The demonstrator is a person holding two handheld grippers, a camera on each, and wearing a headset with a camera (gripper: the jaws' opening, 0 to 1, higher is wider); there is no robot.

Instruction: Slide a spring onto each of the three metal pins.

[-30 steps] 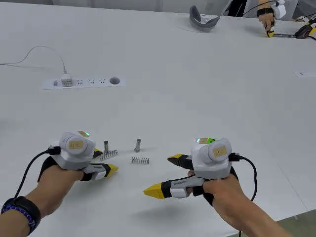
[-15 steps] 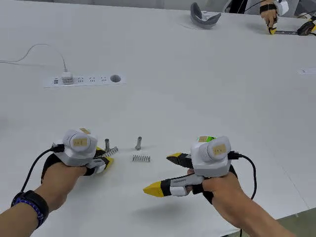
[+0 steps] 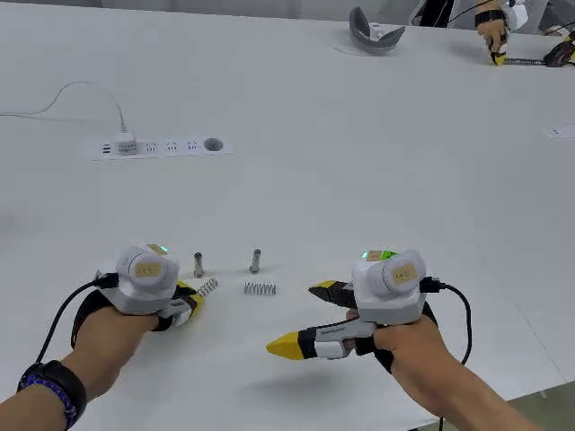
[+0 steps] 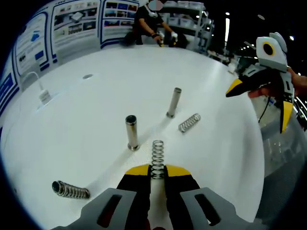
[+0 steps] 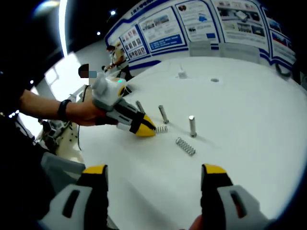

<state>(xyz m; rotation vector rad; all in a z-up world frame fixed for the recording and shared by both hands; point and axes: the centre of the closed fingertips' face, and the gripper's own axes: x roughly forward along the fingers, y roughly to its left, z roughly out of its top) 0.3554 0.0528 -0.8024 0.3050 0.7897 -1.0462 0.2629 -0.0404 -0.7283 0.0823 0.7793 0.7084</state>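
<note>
Left gripper view, nearest first: my left gripper (image 4: 157, 171) has its jaws nearly closed, pinching a spring (image 4: 157, 154) upright. Just beyond stand two metal pins (image 4: 131, 132), with a loose spring (image 4: 189, 122) lying beside the farther one. My right gripper (image 3: 291, 316) hovers nearby, jaws wide apart and empty.

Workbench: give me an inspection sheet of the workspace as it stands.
Surface: white table, flat.
Job's things: two bare pins upright; loose spring lying beside them; held spring between the left jaws; another coil lying nearer the left gripper.
Clutter: power strip; grey curved object far off.
Grippers: left gripper shut on held spring; right gripper open, holding nothing.
Cables: white lead to the strip; black cord on right gripper.
Surroundings: another person's hand; posters.
</note>
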